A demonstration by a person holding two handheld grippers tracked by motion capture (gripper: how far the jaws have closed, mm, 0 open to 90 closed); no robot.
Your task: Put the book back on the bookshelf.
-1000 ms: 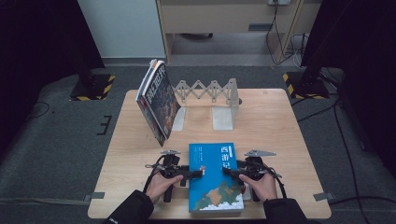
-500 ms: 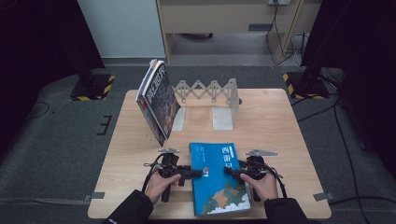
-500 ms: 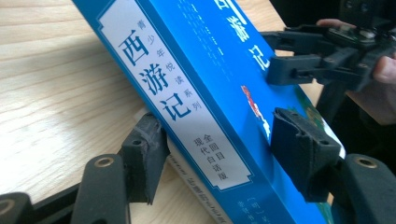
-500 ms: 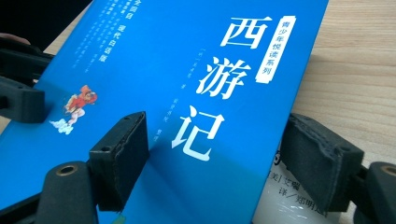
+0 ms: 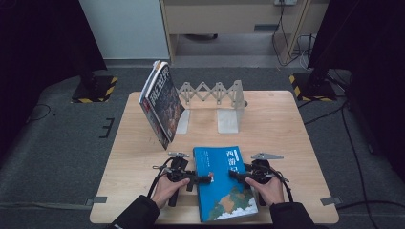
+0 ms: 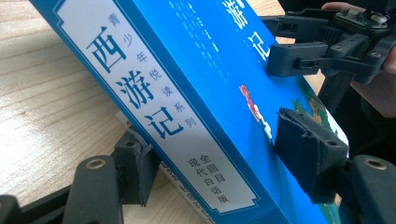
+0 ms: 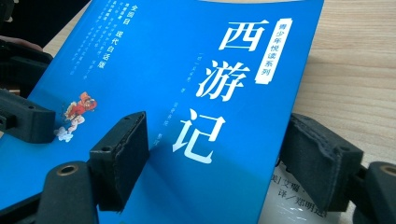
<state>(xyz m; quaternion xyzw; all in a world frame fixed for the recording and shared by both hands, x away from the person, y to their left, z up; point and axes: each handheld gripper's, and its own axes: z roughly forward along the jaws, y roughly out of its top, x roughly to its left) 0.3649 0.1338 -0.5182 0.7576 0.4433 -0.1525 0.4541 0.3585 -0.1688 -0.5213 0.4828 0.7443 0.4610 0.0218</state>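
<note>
High view, table: light wooden table (image 5: 286,138) with a blue book (image 5: 224,183) lying near the front edge, between the person's two hands.
Blue book, cover: white Chinese title characters, a small red-and-white figure and a landscape picture at the near end; its spine with white label faces the left gripper view (image 6: 159,107).
Blue book, attitude: in the left gripper view the spine edge is lifted off the wood and the book tilts; another printed white page or cover shows under its lower edge.
Left gripper (image 5: 203,179): held in the left hand (image 5: 167,188), pointing across at the book's left edge. Its jaws have just been closing and then easing wider again, with the book's spine edge between them; one pad (image 6: 308,149) lies on the cover, the other pad (image 6: 135,163) sits under the spine. Whether they press I cannot tell.
Right gripper (image 5: 236,174): held in the right hand (image 5: 270,188), meeting the book's right edge. In the right gripper view one pad (image 7: 123,154) rests on the blue cover (image 7: 187,93), the other (image 7: 317,158) is under the edge; firm clamping cannot be judged.
Far side of table: a second book (image 5: 162,102) stands tilted against the left end of a grey expanding book rack (image 5: 215,95), well apart from the blue book.
</note>
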